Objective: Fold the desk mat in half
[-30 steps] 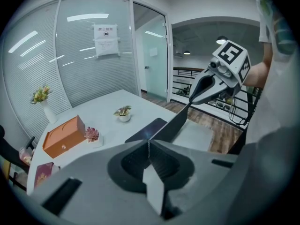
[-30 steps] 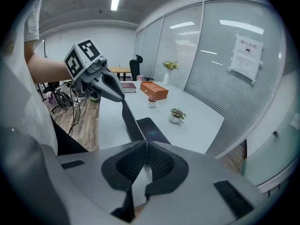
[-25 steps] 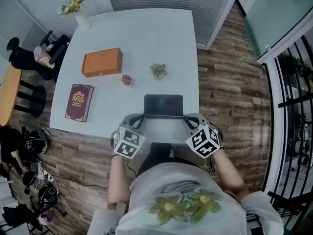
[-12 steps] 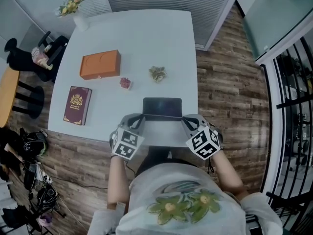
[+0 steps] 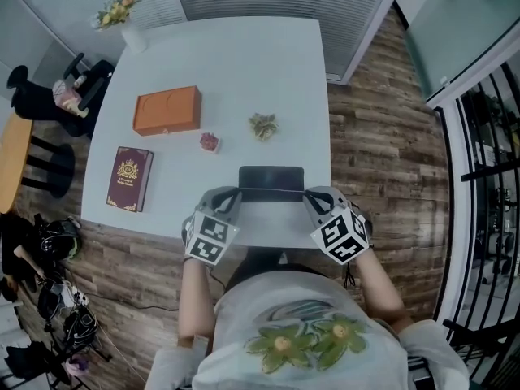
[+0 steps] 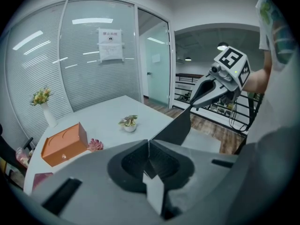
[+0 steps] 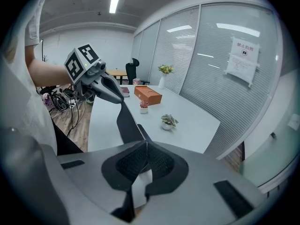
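Left gripper (image 5: 231, 199) and right gripper (image 5: 312, 199) are each clamping shut on a near corner of the desk mat (image 5: 271, 179), holding that edge raised over the white table (image 5: 236, 63); beyond it, a small plant (image 5: 262, 125), book (image 5: 130, 178) and orange box (image 5: 167, 110) are lying

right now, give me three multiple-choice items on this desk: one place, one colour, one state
1. Where is the book? A) near the table's left edge B) on the floor C) on a chair
2. What colour is the box? A) green B) orange C) white
3. The left gripper and right gripper are: A) open B) shut on the mat C) lifting the book
1 A, it lies left of centre; 2 B, the box is orange; 3 B, the fingers pinch the mat's edge.
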A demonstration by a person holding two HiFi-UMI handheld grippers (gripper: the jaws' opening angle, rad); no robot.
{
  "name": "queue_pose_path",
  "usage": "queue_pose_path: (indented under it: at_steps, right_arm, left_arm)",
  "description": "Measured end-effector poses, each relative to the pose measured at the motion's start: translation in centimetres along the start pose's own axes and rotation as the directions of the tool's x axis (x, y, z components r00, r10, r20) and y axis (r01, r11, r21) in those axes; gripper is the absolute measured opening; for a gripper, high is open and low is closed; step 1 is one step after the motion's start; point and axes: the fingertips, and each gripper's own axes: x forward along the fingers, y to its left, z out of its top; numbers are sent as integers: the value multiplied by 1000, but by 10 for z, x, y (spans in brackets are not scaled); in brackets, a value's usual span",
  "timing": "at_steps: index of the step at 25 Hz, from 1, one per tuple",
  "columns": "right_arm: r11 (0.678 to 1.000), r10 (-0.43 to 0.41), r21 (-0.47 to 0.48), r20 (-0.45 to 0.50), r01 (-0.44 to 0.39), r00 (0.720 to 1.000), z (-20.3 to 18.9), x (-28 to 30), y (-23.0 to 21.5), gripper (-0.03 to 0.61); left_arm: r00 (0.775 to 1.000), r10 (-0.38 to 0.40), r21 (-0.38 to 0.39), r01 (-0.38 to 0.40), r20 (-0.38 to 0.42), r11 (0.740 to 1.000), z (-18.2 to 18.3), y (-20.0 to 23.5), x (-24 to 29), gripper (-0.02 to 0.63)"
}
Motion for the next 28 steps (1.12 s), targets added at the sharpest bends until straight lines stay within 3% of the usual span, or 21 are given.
queue_pose_path:
  at_steps: [28]
  right_arm:
    - [999,-42,36,18,41,999,15,12,-43,23]
  left_arm:
    - [1000,0,20,-1,26,1000,32,30,22,14]
